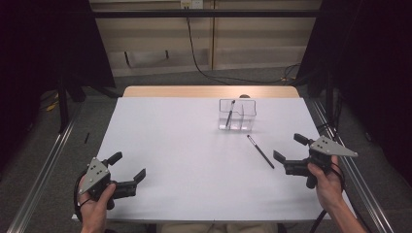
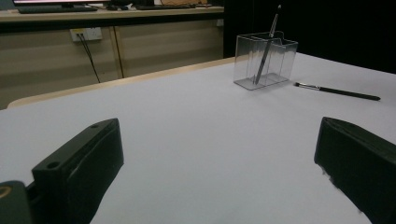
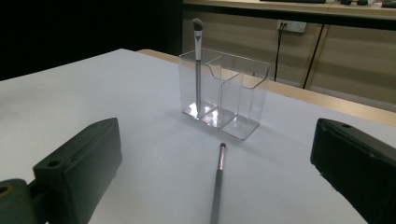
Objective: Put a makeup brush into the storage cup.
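Two grippers, left (image 1: 130, 167) and right (image 1: 287, 146), are hovering with jaws released, one brush (image 1: 260, 151) lying on the table (image 1: 170, 145), another brush (image 1: 230, 113) standing inside the clear holder (image 1: 237, 115).

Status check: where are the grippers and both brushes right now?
Left hand-held gripper and right hand-held gripper open, empty. One brush upright in clear holder; loose brush flat before right gripper. Path clear.

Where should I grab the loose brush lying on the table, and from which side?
Grip the loose brush mid-handle, coming straight down with the right gripper, whose open jaws are nearest. It lies flat, apart from the clear holder, so turn the jaws across its thin shaft.
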{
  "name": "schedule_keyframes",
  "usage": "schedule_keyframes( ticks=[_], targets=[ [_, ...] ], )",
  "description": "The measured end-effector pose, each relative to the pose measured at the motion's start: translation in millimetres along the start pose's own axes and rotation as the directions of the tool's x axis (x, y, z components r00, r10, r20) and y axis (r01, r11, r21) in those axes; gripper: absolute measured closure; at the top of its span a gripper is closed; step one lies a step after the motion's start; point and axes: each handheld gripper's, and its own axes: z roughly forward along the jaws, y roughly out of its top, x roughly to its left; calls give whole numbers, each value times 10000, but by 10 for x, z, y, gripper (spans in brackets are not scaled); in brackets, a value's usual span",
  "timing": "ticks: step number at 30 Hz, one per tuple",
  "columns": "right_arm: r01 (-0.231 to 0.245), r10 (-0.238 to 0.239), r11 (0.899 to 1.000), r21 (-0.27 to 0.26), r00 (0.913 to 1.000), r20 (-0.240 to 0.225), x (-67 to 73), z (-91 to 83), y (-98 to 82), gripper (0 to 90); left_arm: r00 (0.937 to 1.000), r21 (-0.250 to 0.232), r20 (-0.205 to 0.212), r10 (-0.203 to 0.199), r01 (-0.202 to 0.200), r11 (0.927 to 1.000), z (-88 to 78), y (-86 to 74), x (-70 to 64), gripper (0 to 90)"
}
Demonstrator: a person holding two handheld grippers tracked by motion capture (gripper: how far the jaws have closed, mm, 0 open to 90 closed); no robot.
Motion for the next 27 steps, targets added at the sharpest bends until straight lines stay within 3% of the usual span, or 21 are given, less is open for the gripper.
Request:
schedule_keyframes(
  ticks=[11,24,27],
  targets=[
    [116,-116,9999,65,9999,-43,-110,289,160,39,10000,23,22,-7,7,10000,4,-2,-1,12],
    [389,-389,9992,12,9992,15,-115,689,353,37,10000,-21,49,8,-7,10000,1,-3,-2,12],
    [459,-458,9987,223,9989,-49,-125,769,400,36,10000,-41,40,2,-2,10000,-2,-1,-4,12]
  ],
)
